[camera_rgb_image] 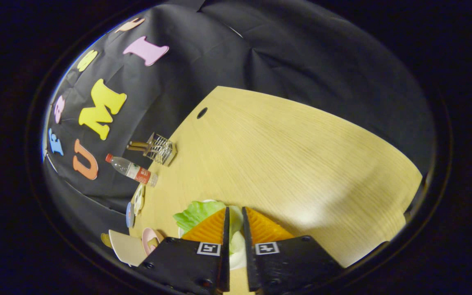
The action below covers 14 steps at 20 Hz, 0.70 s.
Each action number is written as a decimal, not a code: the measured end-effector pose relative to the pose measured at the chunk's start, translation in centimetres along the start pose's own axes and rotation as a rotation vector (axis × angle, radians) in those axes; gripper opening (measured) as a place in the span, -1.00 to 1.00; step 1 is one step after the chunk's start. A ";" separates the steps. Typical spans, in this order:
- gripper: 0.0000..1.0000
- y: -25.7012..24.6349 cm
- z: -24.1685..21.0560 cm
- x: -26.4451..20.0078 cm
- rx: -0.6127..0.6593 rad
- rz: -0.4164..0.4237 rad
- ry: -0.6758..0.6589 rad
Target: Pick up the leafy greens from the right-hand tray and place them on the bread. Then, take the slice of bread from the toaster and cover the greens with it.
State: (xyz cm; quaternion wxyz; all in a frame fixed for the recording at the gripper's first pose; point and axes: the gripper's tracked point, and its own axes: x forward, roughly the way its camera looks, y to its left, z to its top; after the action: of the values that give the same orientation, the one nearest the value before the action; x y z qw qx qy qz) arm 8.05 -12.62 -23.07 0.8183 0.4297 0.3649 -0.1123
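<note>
My gripper point(235, 209) is shut on the leafy greens point(197, 214). A green ruffled leaf sticks out past the left finger, and its pale part runs down the narrow gap between both fingers. Whether the greens rest on something below them is hidden by the fingers. Beyond the fingers, at the far edge of the wooden table point(301, 164), stands a wire-rack toaster point(160, 148) with wooden handles. I cannot make out any bread in it from here.
A clear plastic bottle point(131, 170) with a red cap and label stands beside the toaster. Left of the fingers, along the table's edge, lie a beige plate point(127, 246), a pink dish point(150, 237) and a blue dish point(130, 214). A dark hole point(202, 112) marks the tabletop's far corner.
</note>
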 end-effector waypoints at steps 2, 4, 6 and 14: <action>-0.88 0.0 0.5 -0.1 -0.031 0.018 -0.025; -1.00 0.9 0.6 -0.9 -0.060 0.029 -0.040; -0.99 1.8 1.0 -1.9 -0.083 0.051 -0.067; -0.99 8.5 1.4 -7.3 -0.140 0.170 -0.179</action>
State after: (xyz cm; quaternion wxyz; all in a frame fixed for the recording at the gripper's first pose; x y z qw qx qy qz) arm 7.79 -9.56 -12.24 0.8821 0.3893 0.2596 -0.0548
